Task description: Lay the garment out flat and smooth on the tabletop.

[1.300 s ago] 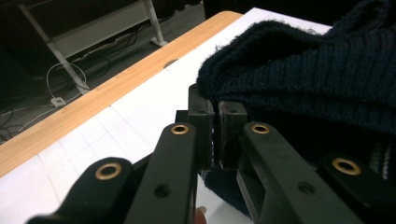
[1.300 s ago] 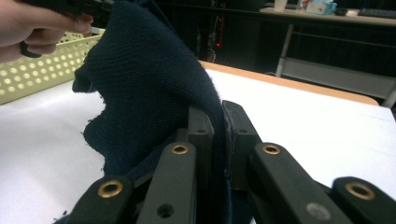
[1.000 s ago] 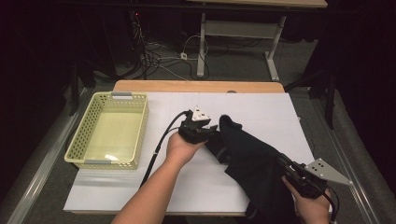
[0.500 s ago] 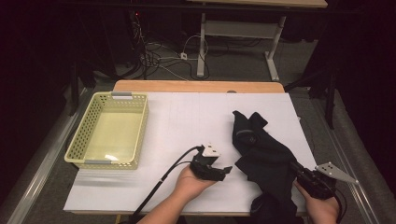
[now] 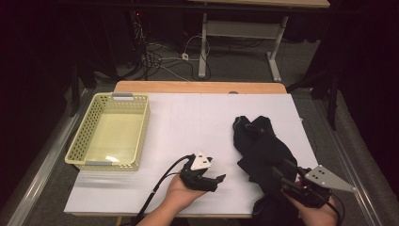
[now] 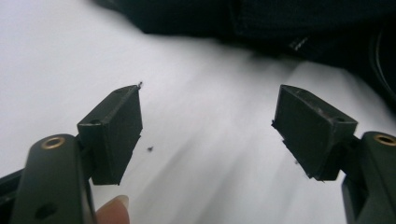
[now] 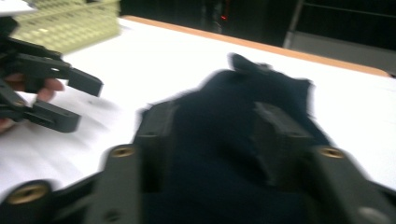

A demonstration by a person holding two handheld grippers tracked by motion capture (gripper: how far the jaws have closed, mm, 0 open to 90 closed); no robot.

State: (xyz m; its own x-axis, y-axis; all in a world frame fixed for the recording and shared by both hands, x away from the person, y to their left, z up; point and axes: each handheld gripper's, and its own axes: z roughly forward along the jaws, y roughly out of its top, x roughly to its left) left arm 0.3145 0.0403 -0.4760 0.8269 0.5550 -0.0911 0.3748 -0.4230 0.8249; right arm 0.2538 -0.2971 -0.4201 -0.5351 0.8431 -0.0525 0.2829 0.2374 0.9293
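Observation:
A black garment (image 5: 261,145) lies crumpled on the right half of the white table top (image 5: 188,122), its near end hanging past the front edge. My right gripper (image 5: 278,170) sits low at that near end. In the right gripper view its jaws (image 7: 212,112) have just been opening, and the cloth (image 7: 219,93) lies loose between them. My left gripper (image 5: 217,181) hovers over bare table just left of the garment. Its jaws (image 6: 208,100) have also just been opening and hold nothing, with the cloth's edge (image 6: 261,23) a little ahead.
A pale yellow plastic basket (image 5: 113,132) stands at the table's left, also seen in the right gripper view (image 7: 65,23). A wooden strip (image 5: 197,87) runs along the far edge. Beyond it, cables and a table frame lie on the dark floor.
The left gripper let go of the garment's far end and drew back toward the front edge. The cloth has settled into a heap at the right. The right gripper's jaws have parted.

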